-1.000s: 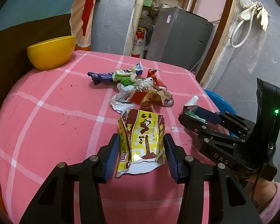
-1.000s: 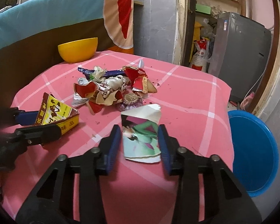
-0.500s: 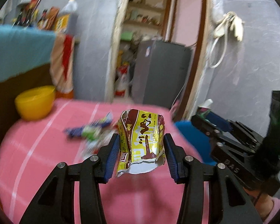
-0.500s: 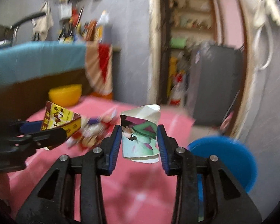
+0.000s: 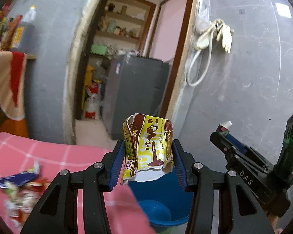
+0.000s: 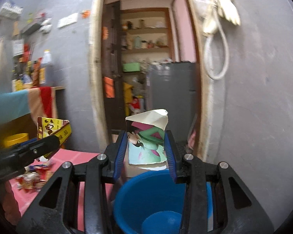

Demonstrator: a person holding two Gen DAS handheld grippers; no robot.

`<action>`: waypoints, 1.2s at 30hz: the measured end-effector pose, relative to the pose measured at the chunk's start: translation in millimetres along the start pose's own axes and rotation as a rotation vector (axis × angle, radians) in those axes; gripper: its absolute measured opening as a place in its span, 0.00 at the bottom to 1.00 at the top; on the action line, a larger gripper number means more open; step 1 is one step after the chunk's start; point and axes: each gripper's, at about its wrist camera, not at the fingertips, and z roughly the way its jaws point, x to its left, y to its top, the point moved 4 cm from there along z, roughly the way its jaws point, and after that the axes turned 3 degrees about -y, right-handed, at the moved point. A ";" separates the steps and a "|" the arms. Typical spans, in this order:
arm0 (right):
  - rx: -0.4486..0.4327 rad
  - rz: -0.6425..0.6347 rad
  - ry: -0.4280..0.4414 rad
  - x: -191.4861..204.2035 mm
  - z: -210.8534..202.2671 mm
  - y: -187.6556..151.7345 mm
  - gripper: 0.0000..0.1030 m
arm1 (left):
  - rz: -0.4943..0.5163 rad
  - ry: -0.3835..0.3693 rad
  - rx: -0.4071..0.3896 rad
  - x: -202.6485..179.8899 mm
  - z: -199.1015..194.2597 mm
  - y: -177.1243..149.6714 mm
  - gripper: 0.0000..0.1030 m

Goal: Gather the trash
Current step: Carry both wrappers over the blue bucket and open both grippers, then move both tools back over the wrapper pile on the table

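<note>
Two pieces of trash are held aloft and none is seen inside the round blue plastic bucket (image 6: 146, 200), whose visible floor looks bare, so the task is judged to be at an early stage. The crumpled yellow and brown foil snack wrapper (image 5: 148, 148) is clamped between the jaws of the left gripper (image 5: 148, 159) at centre frame, above the bucket's near rim. The torn white paper carton printed in green and pink (image 6: 146, 138) is pinched by the right gripper (image 6: 146, 154) directly over the bucket's mouth. A heap of mixed crumpled wrappers (image 5: 19, 191) is left on the pink checked tablecloth (image 5: 54, 156) at lower left, to be collected afterwards.
</note>
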 end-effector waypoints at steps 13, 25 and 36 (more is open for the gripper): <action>0.228 0.037 -0.085 -46.0 48.4 -46.3 0.47 | -0.072 -0.014 0.311 9.5 109.1 -34.6 0.42; 0.303 0.044 -0.068 -46.0 62.9 -58.8 0.50 | -0.108 0.000 0.393 26.4 111.4 -42.3 0.50; 0.228 0.075 -0.065 -40.0 50.8 -43.6 0.81 | -0.128 0.061 0.247 42.5 61.4 -22.4 0.74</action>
